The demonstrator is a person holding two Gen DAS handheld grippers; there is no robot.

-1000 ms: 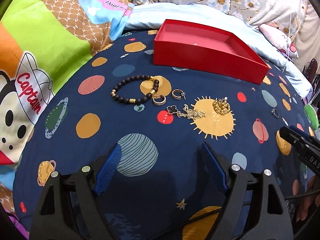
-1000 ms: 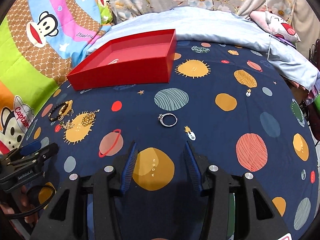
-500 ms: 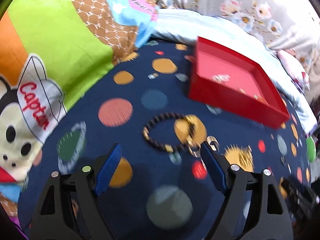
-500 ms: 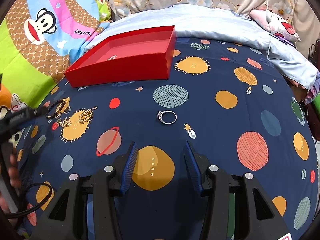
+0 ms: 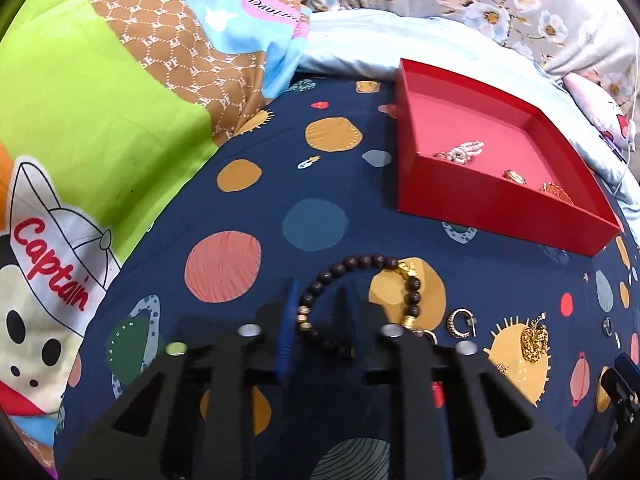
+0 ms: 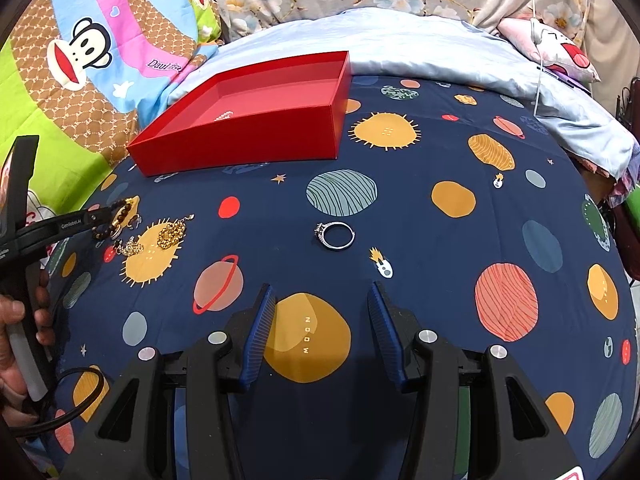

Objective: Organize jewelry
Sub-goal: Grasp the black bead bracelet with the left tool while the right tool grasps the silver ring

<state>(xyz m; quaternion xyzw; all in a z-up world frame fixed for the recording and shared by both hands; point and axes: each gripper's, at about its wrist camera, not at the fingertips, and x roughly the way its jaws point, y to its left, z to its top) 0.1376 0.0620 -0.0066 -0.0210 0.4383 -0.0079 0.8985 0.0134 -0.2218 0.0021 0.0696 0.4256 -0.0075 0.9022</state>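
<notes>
**Mei:** Dark wooden beads with gold spacers, that's the beaded bracelet (image 5: pixel 360 304), lying flat on the navy planet-print bedspread (image 5: pixel 312 184). The left gripper (image 5: pixel 316 316) has its blue-padded fingers set either side of the near-left stretch of the loop, narrowed in close. I'd judge it is mid-grasp; whether the pads actually press the beads, I cannot tell.

**Arun:** Why that side of the loop?

**Mei:** It's the part furthest from the other pieces. A small gold hoop earring (image 5: pixel 460 322) and a tangled gold chain (image 5: pixel 534 340) sit just beside the bracelet's far side, so pinching there would risk dragging them along.

**Arun:** And the destination?

**Mei:** The shallow red cardboard tray (image 5: pixel 472 196), a little beyond the bracelet. It already holds a pearl-coloured bead piece (image 5: pixel 466 150) and two small gold items, so I take it the sorting is partly done.

**Arun:** The right gripper (image 6: pixel 322 332)?

**Mei:** Wide open, holding nothing, low over the bedspread. A silver ring with a stone setting (image 6: pixel 335 235) lies ahead of it, apart from the fingers. Probably its next pick, kept waiting so both tools don't crowd the tray
</notes>
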